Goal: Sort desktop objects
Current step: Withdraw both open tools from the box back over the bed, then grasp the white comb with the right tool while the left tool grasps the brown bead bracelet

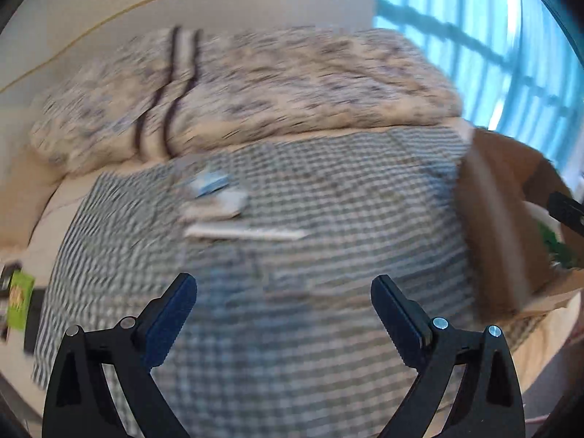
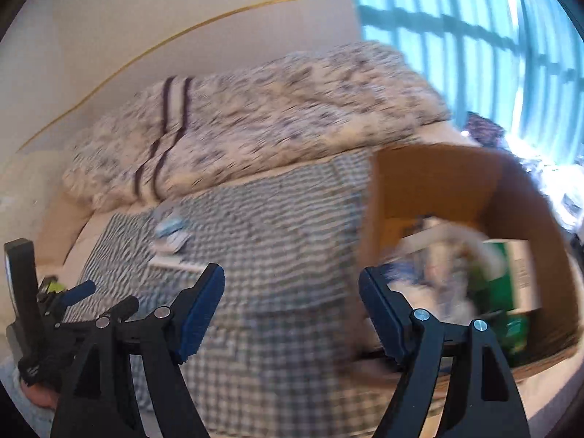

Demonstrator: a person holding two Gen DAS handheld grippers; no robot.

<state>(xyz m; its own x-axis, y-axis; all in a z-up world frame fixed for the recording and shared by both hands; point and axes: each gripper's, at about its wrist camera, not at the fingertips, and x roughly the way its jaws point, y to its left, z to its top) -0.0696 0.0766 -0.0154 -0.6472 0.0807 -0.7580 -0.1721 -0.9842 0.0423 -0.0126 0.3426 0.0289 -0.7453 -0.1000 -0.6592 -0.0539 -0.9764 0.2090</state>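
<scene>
Both views are motion-blurred. My left gripper (image 1: 284,284) is open and holds nothing, above a grey checked cloth (image 1: 328,200). Ahead of it lie a blue-and-white packet (image 1: 210,184), a flat grey-white item (image 1: 228,204) and a long white strip (image 1: 244,233). My right gripper (image 2: 292,279) is also open and holds nothing, just left of an open cardboard box (image 2: 430,179). Inside the box are a green carton (image 2: 511,273) and blurred white and blue items. The same small items (image 2: 171,231) lie on the cloth far left of the box.
A patterned quilt (image 1: 292,84) is heaped behind the cloth on a bed. A window (image 1: 474,36) fills the right. The cardboard box (image 1: 503,219) stands at the cloth's right edge. A green object (image 1: 20,299) sits at the far left. The left gripper's body (image 2: 78,290) shows at the lower left.
</scene>
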